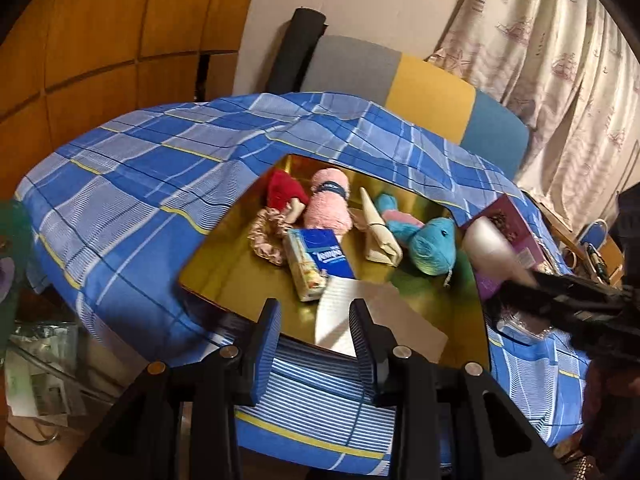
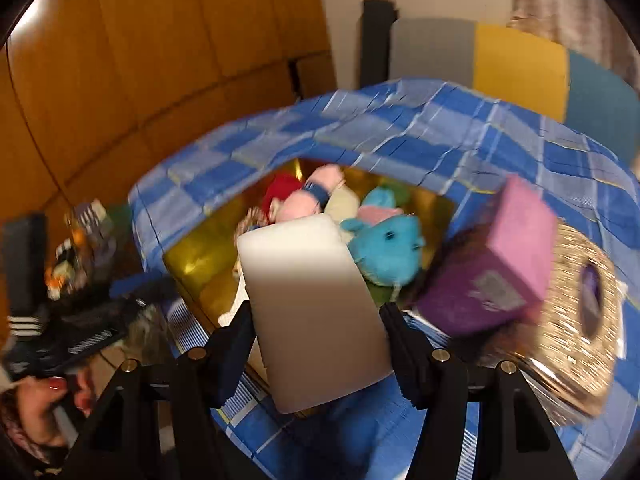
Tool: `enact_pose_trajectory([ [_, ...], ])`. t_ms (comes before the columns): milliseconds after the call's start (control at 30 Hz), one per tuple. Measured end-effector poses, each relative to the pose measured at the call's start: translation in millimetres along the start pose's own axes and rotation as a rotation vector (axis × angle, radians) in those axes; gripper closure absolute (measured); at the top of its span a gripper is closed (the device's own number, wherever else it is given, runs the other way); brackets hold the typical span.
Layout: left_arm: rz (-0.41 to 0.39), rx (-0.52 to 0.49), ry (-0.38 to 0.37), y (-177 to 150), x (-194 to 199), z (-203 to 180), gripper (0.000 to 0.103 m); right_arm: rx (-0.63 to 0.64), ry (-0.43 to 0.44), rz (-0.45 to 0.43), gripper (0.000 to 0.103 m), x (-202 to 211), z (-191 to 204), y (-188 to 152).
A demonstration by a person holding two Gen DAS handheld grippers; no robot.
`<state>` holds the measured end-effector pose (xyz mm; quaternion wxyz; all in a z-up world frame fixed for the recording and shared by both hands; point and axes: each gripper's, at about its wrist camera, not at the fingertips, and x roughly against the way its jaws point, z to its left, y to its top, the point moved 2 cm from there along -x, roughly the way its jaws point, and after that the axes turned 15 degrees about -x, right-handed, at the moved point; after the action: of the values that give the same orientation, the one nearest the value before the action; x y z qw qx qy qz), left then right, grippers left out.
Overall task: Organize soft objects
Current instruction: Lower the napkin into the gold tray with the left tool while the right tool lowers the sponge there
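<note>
A gold tray [image 1: 240, 264] on the blue plaid cloth holds a red plush [image 1: 284, 190], a pink plush [image 1: 326, 208], a blue plush [image 1: 434, 246], a pink scrunchie [image 1: 264, 236], a beige pouch [image 1: 378, 232], a tissue pack [image 1: 316, 264] and a white sheet [image 1: 340, 308]. My left gripper [image 1: 315, 308] hangs open over the tray's near edge with nothing between its fingers. My right gripper [image 2: 316, 314] is shut on a white foam block [image 2: 304, 280] just above the tray's near side. In the left wrist view the block [image 1: 490, 240] is blurred at the right.
A purple box [image 2: 492, 276] and a gold glittery box [image 2: 580, 308] stand right of the tray. Wooden panels rise at the back left, with a grey, yellow and blue chair back [image 1: 432, 96] and a curtain [image 1: 560, 60] behind. Clutter [image 1: 40, 360] lies low on the left.
</note>
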<state>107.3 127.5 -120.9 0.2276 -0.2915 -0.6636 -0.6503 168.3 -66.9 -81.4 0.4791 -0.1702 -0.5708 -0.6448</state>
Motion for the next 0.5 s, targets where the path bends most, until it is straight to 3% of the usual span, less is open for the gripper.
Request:
enact_pose_trajectory([
  [233,0.043,0.009,0.071,1,-2,4,0.068,0.051,-0.072,0.088,0.036,-48,5,6],
  [400,0.076,-0.009,0.105,0,-7,0,0.068,0.086,-0.155,0.086,0.033,-62,5,8],
  [500,0.092,-0.016,0.114,-2,-10,-2,0.068,0.045,-0.121,0.083,0.031,-55,0,7],
])
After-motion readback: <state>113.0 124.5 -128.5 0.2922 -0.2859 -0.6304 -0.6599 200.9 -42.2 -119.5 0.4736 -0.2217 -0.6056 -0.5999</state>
